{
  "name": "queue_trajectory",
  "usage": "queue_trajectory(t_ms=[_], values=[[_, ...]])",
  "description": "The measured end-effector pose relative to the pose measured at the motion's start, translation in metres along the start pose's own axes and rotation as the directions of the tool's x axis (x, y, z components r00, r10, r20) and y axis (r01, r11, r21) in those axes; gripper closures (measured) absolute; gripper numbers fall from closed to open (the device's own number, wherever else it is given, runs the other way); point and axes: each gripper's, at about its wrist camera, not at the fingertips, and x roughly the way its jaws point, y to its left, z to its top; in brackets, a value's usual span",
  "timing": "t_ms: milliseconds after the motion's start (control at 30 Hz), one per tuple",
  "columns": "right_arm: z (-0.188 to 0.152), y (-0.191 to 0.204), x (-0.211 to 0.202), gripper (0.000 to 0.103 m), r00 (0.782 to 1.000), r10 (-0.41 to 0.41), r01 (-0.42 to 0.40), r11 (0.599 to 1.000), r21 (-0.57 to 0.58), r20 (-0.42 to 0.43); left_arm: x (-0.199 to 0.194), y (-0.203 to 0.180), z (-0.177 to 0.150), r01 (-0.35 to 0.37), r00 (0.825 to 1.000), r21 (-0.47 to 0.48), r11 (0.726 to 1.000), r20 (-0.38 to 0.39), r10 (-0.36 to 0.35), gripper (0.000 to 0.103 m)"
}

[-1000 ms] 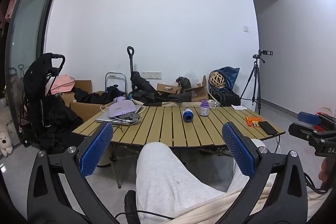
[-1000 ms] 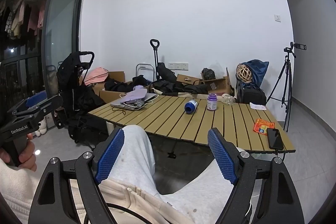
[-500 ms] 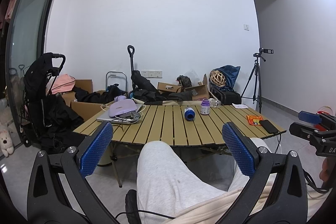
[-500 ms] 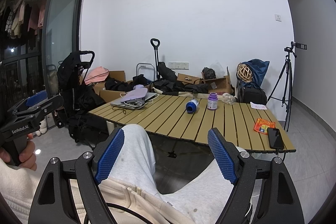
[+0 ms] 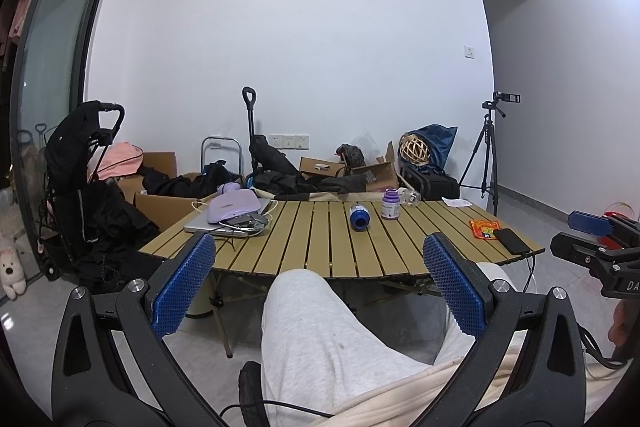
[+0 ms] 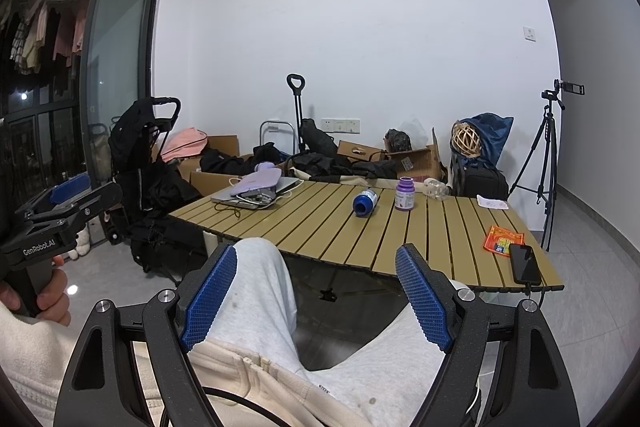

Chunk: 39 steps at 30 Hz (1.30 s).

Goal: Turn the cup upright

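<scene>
A blue cup (image 5: 357, 217) lies on its side on the wooden slat table (image 5: 320, 251), its end facing me; it also shows in the right wrist view (image 6: 365, 202). My left gripper (image 5: 320, 259) is open and empty, held over my lap well short of the table. My right gripper (image 6: 316, 271) is open and empty, also over my lap, far from the cup. Each gripper shows at the edge of the other's view.
A purple-lidded bottle (image 5: 390, 204) stands just right of the cup. A laptop with a lilac pouch and cables (image 5: 236, 213) lies at the table's left. An orange packet (image 6: 503, 237) and a phone (image 6: 525, 263) lie at the right edge. Boxes, bags, a stroller and a tripod stand behind.
Both views have drifted slightly, with the table sitting a little lower and farther in frame. Both grippers stay open and empty over my lap.
</scene>
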Motion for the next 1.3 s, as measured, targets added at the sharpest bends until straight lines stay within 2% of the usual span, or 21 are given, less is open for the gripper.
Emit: queue_trajectory(t_ms=[1300], values=[[-0.0001,0.0029,0.0013,0.017,1.0,-0.001,0.001,1.0,0.0,-0.001,-0.0008,-0.0007,0.0007,0.0,1.0,0.001,1.0,0.001,0.0,0.0]])
